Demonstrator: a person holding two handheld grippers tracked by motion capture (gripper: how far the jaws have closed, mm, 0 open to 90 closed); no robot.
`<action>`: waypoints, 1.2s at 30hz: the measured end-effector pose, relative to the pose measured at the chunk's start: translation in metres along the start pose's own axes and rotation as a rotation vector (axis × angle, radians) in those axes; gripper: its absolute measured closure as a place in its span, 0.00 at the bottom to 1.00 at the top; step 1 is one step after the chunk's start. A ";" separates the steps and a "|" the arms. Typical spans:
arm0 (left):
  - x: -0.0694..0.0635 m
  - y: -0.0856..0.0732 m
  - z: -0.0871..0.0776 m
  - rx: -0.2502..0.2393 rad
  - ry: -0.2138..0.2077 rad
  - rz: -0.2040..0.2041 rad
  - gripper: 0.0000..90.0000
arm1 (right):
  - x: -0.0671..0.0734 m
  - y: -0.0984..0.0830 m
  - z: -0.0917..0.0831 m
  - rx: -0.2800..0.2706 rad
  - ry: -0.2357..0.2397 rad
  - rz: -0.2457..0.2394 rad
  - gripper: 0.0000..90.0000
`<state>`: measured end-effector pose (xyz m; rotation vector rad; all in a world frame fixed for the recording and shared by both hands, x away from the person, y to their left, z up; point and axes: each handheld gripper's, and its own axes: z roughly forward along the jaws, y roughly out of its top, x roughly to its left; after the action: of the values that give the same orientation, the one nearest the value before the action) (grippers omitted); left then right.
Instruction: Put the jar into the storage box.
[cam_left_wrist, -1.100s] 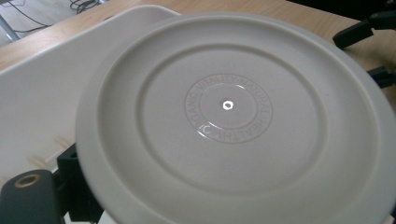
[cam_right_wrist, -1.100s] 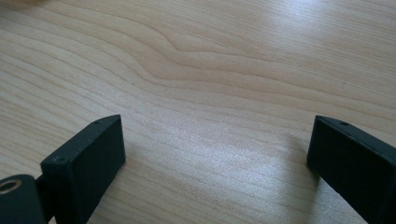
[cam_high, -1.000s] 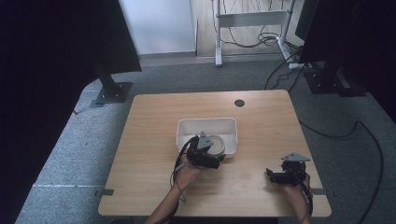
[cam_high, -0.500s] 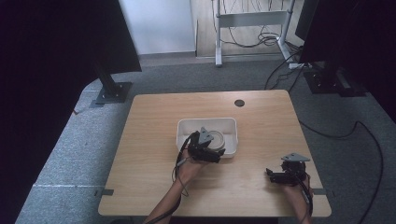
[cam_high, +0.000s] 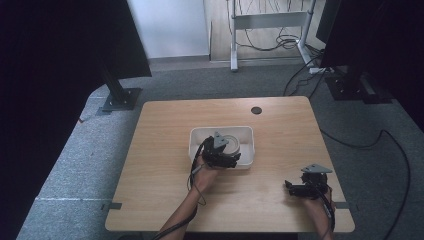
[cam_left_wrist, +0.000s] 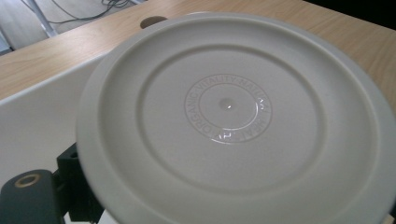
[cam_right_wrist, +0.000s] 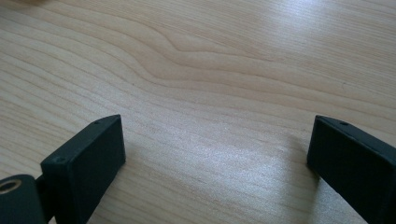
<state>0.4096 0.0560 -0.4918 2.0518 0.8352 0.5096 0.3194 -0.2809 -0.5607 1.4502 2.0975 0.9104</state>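
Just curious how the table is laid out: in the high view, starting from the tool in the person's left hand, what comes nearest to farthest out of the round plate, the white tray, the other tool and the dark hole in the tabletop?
1. Round plate: at the left tool, in the tray.
2. White tray: around the plate, mid-table.
3. Dark hole and right tool, near right corner: too close to call.
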 end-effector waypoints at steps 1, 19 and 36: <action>0.000 -0.001 0.001 0.001 0.008 -0.003 0.11 | 0.000 0.000 0.000 0.000 0.001 0.000 0.04; -0.001 -0.016 0.021 0.057 0.076 -0.048 0.11 | 0.000 0.000 0.000 0.000 0.001 -0.001 0.04; 0.004 -0.019 0.029 0.103 0.079 -0.117 0.11 | 0.000 0.000 0.000 0.000 0.001 -0.001 0.04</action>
<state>0.4224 0.0508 -0.5235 2.0717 1.0413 0.4937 0.3195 -0.2810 -0.5607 1.4488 2.0982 0.9111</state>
